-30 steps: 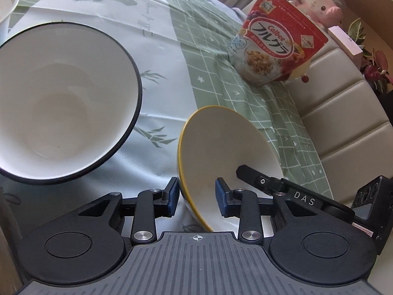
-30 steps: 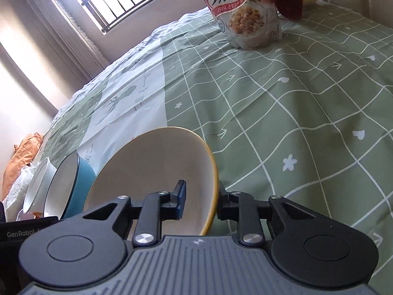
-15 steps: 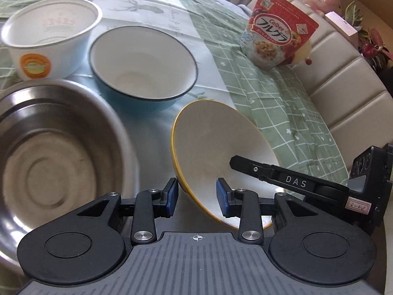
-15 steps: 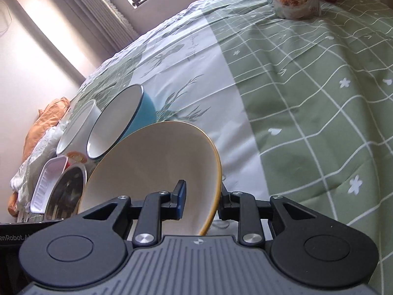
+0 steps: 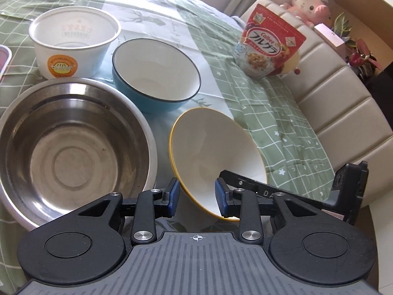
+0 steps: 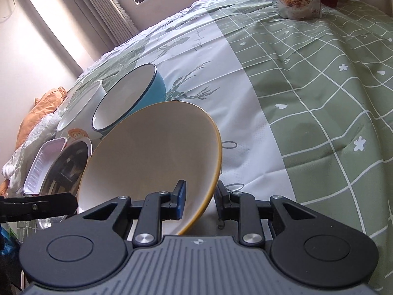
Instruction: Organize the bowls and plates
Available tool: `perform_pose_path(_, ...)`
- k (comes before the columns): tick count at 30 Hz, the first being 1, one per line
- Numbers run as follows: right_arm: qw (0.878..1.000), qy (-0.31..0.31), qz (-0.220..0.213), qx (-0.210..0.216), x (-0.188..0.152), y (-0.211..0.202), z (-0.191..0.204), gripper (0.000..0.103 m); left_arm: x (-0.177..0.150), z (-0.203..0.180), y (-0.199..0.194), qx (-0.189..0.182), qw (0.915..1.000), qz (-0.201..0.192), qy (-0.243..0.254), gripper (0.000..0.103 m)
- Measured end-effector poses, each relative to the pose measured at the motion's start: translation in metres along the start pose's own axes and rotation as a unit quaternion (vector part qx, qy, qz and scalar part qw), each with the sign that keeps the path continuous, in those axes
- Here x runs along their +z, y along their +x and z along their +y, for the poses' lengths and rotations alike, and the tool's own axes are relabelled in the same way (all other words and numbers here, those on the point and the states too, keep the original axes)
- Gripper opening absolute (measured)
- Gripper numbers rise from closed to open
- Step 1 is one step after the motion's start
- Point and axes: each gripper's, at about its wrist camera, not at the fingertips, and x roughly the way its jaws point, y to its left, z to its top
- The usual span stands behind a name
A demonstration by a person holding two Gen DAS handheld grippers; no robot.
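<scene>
Your right gripper (image 6: 199,202) is pinching the rim of the yellow-edged bowl (image 6: 152,157), 1 pad inside the wall, 1 outside. The bowl is tilted, its mouth facing 10 o'clock in the right wrist view.

Your left gripper (image 5: 196,198) sits at the same bowl's (image 5: 216,152) near rim at 6 o'clock. Its jaws have just been closing, with the rim between them. The left pad looks just clear of the outer wall; whether the right pad touches the inside, you cannot tell.

In the left wrist view:
- Steel bowl (image 5: 71,147) at 9 o'clock, upright on the green checked cloth (image 5: 275,113), just beside the yellow-edged bowl.
- Blue bowl (image 5: 154,78) at 11 o'clock, white inside, dark rim, close behind the steel bowl.
- White tub (image 5: 73,41) with an orange sticker, further out at 11 o'clock, just beside the blue bowl.
- Red cereal bag (image 5: 267,49) at 1 o'clock, standing well apart from the dishes.
- Pink plush toy (image 5: 309,7) beyond it, past the cream cushions (image 5: 339,113).

The right wrist view adds a white ribbed tray (image 6: 44,167) at 9 o'clock, beside the steel bowl.
</scene>
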Motion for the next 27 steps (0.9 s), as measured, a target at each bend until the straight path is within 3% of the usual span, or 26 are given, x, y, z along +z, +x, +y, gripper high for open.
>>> perform_pose_path(12,0.999,-0.038,-0.016,-0.009,-0.012,-0.021,0.020,0.028,-0.009,-0.003,-0.001,-0.008,0.9997,0.020,0.013,0.030)
perform_pose_path(16,0.999,-0.047,-0.020,0.006,-0.016,-0.026,0.021,0.029,-0.010,-0.003,-0.001,-0.057,0.9979,0.031,-0.001,0.019)
perform_pose_path(24,0.999,-0.029,-0.022,-0.020,-0.015,-0.024,0.005,0.029,-0.004,0.004,-0.015,0.041,0.9983,-0.039,-0.014,0.019)
perform_pose_path(27,0.999,-0.020,-0.019,-0.018,-0.015,-0.022,-0.001,0.029,0.000,0.011,-0.014,0.056,0.9973,-0.039,-0.027,0.020)
